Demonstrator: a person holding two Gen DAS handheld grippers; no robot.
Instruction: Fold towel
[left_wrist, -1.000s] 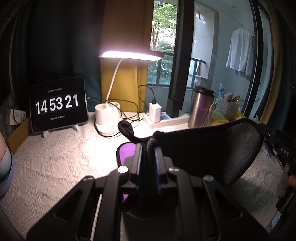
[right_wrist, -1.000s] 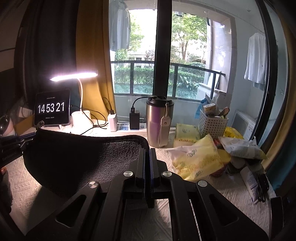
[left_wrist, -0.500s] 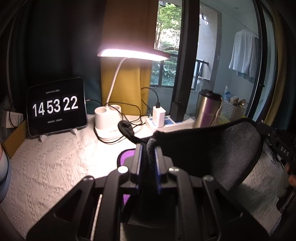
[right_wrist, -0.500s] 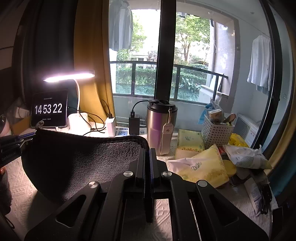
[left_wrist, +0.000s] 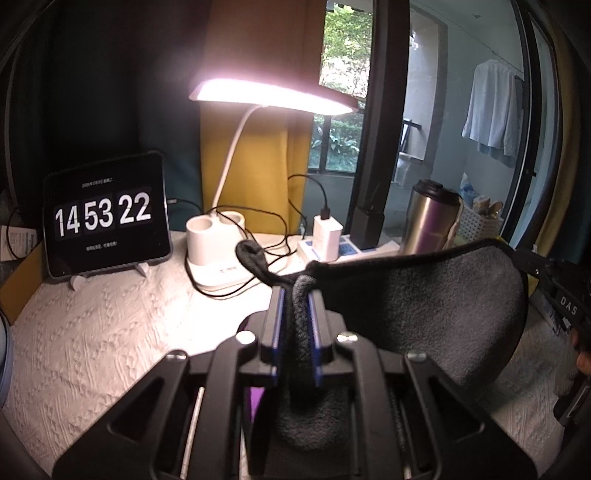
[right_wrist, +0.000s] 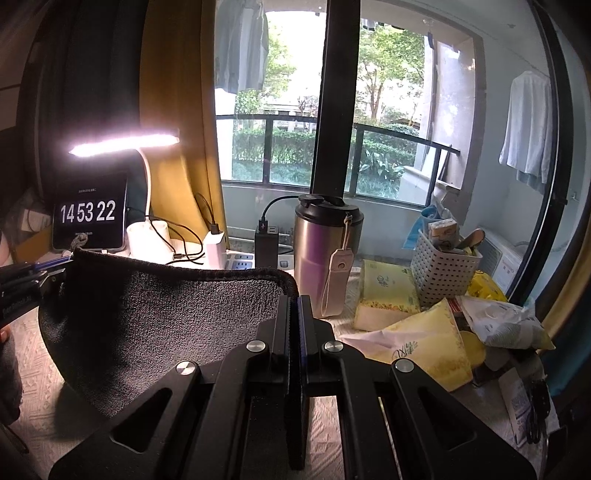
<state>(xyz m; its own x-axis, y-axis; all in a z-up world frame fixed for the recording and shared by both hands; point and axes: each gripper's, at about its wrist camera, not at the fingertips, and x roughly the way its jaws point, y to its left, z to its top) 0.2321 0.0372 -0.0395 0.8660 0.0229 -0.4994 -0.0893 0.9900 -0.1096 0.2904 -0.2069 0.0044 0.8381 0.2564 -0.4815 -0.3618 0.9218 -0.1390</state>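
Note:
A dark grey towel (left_wrist: 424, 306) hangs stretched in the air between my two grippers, above the white textured tablecloth (left_wrist: 92, 332). My left gripper (left_wrist: 295, 295) is shut on one top corner, where a hanging loop (left_wrist: 251, 254) sticks out. My right gripper (right_wrist: 294, 301) is shut on the other top corner of the towel (right_wrist: 166, 317). The right gripper shows at the right edge of the left wrist view (left_wrist: 554, 280). The left gripper shows at the left edge of the right wrist view (right_wrist: 33, 277). A purple patch (left_wrist: 255, 398) shows under the left gripper.
At the back stand a tablet clock (left_wrist: 107, 218), a lit white desk lamp (left_wrist: 218, 254), chargers on a power strip (right_wrist: 240, 258) and a steel tumbler (right_wrist: 325, 258). Right of the towel lie yellow tissue packs (right_wrist: 417, 339), a white basket (right_wrist: 443, 266) and snack bags (right_wrist: 506, 321).
Both grippers have risen and moved toward the back of the table with the towel held between them. The lamp and clock look nearer. The clock went from 14:53:21 to 14:53:22.

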